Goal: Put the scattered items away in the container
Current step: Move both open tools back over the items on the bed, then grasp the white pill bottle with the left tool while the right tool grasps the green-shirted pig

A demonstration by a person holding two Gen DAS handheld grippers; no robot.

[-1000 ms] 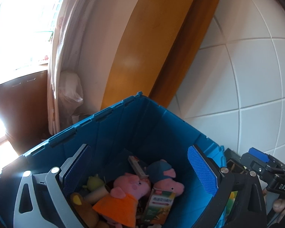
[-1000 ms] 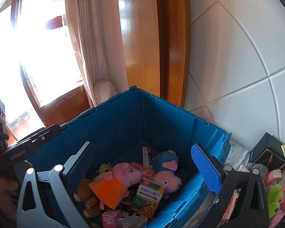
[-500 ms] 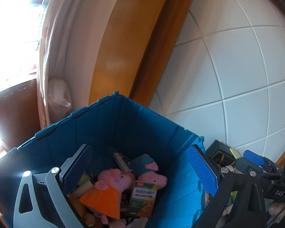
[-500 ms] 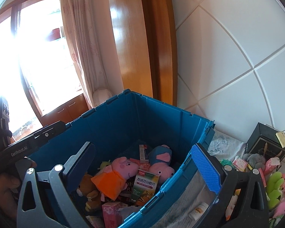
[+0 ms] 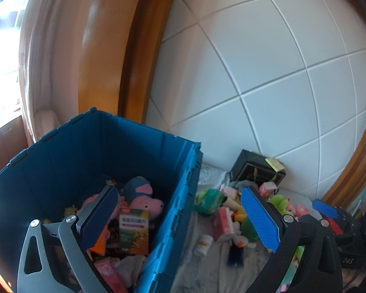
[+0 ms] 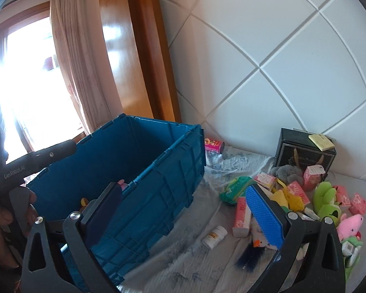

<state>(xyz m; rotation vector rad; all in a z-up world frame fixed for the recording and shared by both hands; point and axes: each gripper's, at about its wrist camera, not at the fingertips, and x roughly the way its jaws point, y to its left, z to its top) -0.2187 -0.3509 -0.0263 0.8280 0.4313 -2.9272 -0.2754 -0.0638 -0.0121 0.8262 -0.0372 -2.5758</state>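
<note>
Both grippers, left (image 5: 180, 216) and right (image 6: 189, 208), hang with jaws spread wide, gripping nothing. The blue container (image 6: 158, 175), already holding plush toys and boxes, sits at about nine o'clock. Scattered items (image 6: 292, 195) lie on the cloth at three o'clock; a small, possibly medicine, bottle (image 6: 214, 236) rests between them.

L hand-held gripper (image 5: 180, 216) open, empty, over blue crate (image 5: 180, 185) rim; toys (image 5: 144, 196) inside.
</note>
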